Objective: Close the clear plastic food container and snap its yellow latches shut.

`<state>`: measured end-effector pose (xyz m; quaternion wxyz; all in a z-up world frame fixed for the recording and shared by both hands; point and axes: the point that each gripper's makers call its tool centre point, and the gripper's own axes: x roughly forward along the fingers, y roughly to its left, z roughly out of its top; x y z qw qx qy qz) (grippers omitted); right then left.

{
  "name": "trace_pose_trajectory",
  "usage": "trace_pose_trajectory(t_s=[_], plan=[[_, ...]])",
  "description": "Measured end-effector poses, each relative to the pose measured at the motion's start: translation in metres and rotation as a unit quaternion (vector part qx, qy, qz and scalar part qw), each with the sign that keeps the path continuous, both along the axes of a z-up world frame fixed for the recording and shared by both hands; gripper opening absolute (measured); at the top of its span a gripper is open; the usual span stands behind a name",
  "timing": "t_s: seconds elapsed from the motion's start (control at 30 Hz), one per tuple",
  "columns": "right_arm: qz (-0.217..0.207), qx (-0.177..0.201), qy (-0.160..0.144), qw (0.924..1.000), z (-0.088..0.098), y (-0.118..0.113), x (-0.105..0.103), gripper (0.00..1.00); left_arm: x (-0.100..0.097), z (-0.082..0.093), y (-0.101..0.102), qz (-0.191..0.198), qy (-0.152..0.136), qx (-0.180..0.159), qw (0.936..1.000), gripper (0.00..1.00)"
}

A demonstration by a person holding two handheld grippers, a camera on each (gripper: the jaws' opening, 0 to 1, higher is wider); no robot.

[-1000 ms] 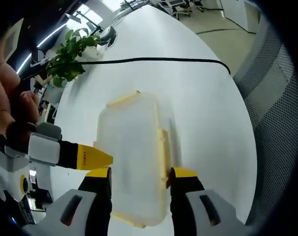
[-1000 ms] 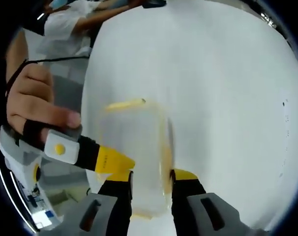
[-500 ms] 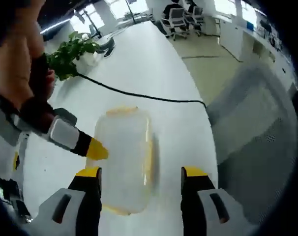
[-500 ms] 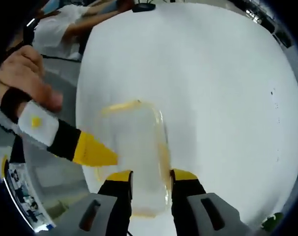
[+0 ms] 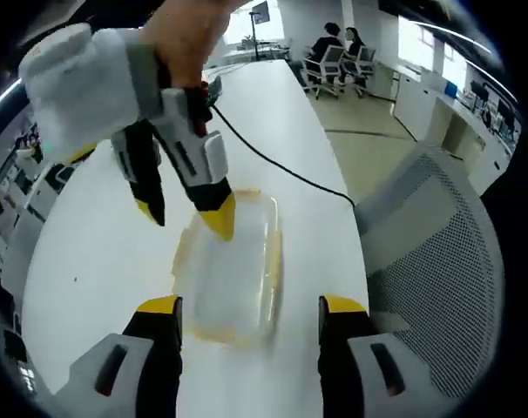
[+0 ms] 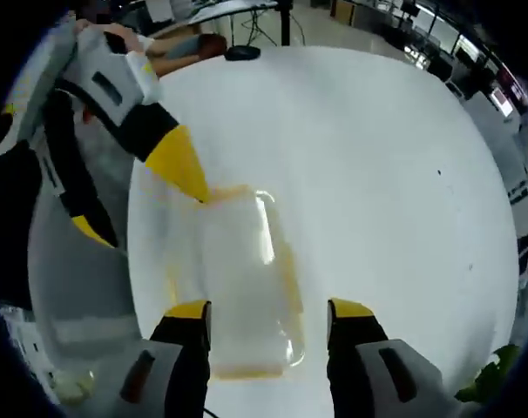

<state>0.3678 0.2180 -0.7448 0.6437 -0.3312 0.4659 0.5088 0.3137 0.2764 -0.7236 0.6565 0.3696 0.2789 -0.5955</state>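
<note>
Container point(image 5: 231, 266), clear plastic with its lid on, lies on a white table point(image 5: 98, 252) between both grippers. Left gripper point(image 5: 247, 306) and right gripper point(image 6: 270, 307) hang open, empty. Likely light, slippery, slightly flexible; press the yellow latches point(image 5: 269, 261) at its edges.

No text, label, brand, number or sign can be read anywhere in either view.
</note>
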Motion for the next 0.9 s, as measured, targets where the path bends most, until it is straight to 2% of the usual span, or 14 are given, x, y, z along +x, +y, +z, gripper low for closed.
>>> trace_pose_trajectory(t_s=[0.03, 0.1, 0.17, 0.23, 0.37, 0.47, 0.57, 0.67, 0.7, 0.8, 0.9], plan=[[0.004, 0.005, 0.001, 1.0, 0.0, -0.001, -0.002, 0.54, 0.005, -0.002, 0.002, 0.015, 0.003, 0.003, 0.9999, 0.64], [0.018, 0.002, 0.0, 0.9998, -0.001, -0.006, -0.008, 0.57, 0.009, -0.004, 0.003, 0.021, 0.007, 0.008, 0.9997, 0.64], [0.039, -0.001, -0.004, 0.9992, -0.002, -0.009, -0.012, 0.59, 0.015, -0.005, 0.004, 0.023, -0.002, 0.016, 0.9996, 0.66], [0.05, 0.003, -0.016, 0.9986, -0.002, -0.009, -0.014, 0.62, 0.023, -0.008, 0.01, 0.027, -0.017, 0.041, 0.9986, 0.66], [0.089, -0.011, -0.024, 0.9956, -0.01, -0.014, -0.024, 0.69, 0.03, -0.013, 0.008, 0.032, -0.016, 0.059, 0.9976, 0.68], [0.096, -0.013, -0.022, 0.995, -0.017, -0.016, -0.034, 0.69, 0.036, -0.015, 0.004, 0.034, -0.021, 0.068, 0.9969, 0.68], [0.102, -0.021, -0.018, 0.9944, -0.021, -0.019, -0.042, 0.69, 0.03, -0.017, -0.003, 0.035, -0.012, 0.069, 0.9969, 0.68], [0.086, -0.019, -0.019, 0.996, -0.021, -0.021, -0.045, 0.7, 0.022, -0.024, -0.011, 0.011, -0.006, 0.071, 0.9974, 0.68], [0.074, -0.016, -0.015, 0.997, -0.021, -0.021, -0.047, 0.71, 0.018, -0.026, -0.012, 0.003, 0.001, 0.075, 0.9972, 0.69], [0.074, -0.017, -0.017, 0.997, -0.022, -0.023, -0.052, 0.77, 0.011, -0.029, -0.019, -0.01, 0.014, 0.07, 0.9974, 0.72], [0.073, -0.028, -0.017, 0.9968, -0.023, -0.027, -0.054, 0.79, 0.009, -0.03, -0.02, -0.016, 0.012, 0.072, 0.9972, 0.72]])
